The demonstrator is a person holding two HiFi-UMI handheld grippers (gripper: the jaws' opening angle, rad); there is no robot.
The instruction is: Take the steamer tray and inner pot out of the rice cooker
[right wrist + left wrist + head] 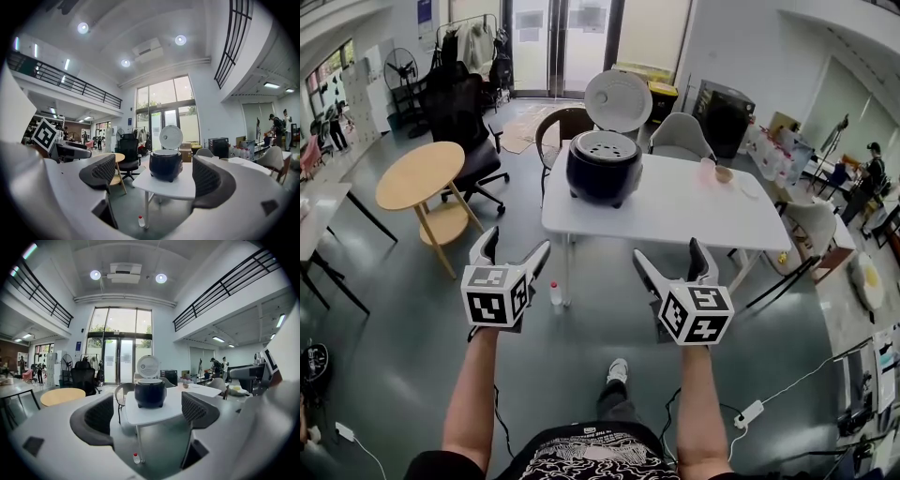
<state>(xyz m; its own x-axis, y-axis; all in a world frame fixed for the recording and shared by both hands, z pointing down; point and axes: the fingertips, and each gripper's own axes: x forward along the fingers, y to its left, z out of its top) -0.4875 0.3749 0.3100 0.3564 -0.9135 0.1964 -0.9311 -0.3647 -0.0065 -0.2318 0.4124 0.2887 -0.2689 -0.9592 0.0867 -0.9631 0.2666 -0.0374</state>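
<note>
1. Jaws on your left gripper [516,242] stand wide apart and grip nothing. Between them its own view shows only the distant rice cooker [150,392] and the floor.
2. Your right gripper [669,251] is equally spread and empty. Its view frames the same cooker between the two dark ribbed pads [209,180].
3. You hold both grippers side by side over the grey floor, short of the white table [694,211] and well apart from the cooker. Each marker cube faces up towards the head camera.
4. The black rice cooker stands at the left end of the table, close to the near edge. Its round white lid [618,98] is swung up and back.
5. The steamer tray [602,147], pale with small holes, still sits in the cooker's open mouth.
6. The tray covers the opening, so you cannot see the inner pot from any view.
7. A small bowl [724,173] rests further right on the table, well apart from the cooker.
8. A small bottle [555,295] with a red cap stands on the floor by the near table leg, between your two grippers in the head view.
9. A round wooden table [420,174] and a black office chair [464,112] stand to the left of the white table.
</note>
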